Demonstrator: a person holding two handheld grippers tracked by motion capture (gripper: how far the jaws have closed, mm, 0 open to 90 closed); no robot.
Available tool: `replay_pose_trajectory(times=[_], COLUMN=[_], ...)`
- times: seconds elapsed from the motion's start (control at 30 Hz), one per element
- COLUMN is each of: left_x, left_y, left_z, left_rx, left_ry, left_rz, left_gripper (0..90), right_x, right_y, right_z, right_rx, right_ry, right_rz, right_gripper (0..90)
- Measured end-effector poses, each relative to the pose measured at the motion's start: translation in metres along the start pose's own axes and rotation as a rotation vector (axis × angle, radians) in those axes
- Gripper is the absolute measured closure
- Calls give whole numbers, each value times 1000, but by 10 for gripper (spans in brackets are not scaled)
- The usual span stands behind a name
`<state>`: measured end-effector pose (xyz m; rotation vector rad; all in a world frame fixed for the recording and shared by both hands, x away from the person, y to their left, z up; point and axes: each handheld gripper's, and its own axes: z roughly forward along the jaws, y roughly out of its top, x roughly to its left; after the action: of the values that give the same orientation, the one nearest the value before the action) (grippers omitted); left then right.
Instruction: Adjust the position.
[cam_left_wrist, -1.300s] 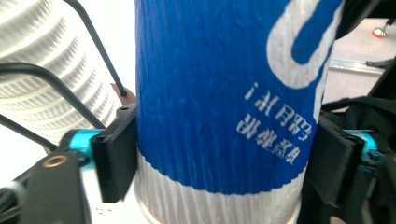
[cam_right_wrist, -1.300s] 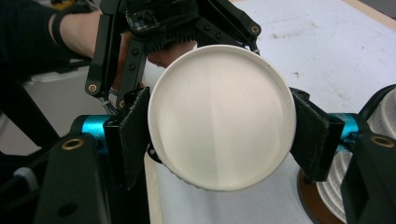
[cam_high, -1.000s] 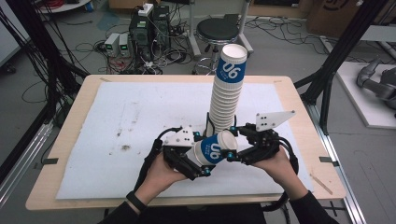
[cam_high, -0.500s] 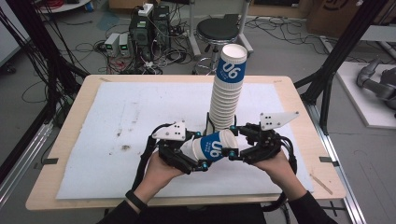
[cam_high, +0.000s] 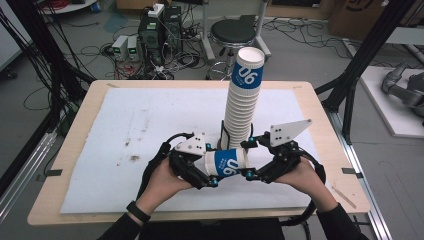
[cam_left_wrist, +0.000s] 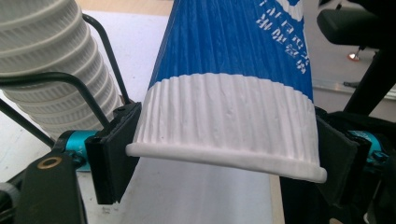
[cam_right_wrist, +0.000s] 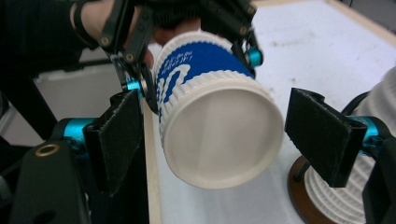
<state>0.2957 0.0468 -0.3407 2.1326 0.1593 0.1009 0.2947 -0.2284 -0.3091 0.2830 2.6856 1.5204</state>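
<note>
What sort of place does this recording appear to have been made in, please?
Most likely a robotics lab or workshop: computers and tangled cables cover the floor, black frame struts surround the wooden table, and a robot arm lies beside it.

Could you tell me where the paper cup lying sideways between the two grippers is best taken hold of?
Probably near its rim end, as the left gripper does now: pads on opposite sides of the paper cup, just behind the rolled rim, which stiffens the wall. The right gripper, whose jaws have just opened, stands clear of the base.
</note>
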Motion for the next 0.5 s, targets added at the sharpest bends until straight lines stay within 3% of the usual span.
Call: replay_pose_trajectory(times=[0.17, 0.3, 0.4, 0.5], left_x=[-2, -3, -3, -1], left_y=[2, 2, 0, -3], left_z=[-1, -3, -6, -7], left_rx=[-13, -36, -108, -201], left_ry=[-3, -6, 4, -20], left_rz=[13, 8, 8, -41], left_gripper=[198, 190, 165, 128], right_x=[1, 0, -2, -6], right_y=[0, -2, -3, -5], right_z=[12, 11, 8, 3], right_rx=[51, 23, -19, -80], right_ry=[3, 25, 45, 69], right_rz=[2, -9, 6, 23], right_gripper=[241, 289, 295, 301])
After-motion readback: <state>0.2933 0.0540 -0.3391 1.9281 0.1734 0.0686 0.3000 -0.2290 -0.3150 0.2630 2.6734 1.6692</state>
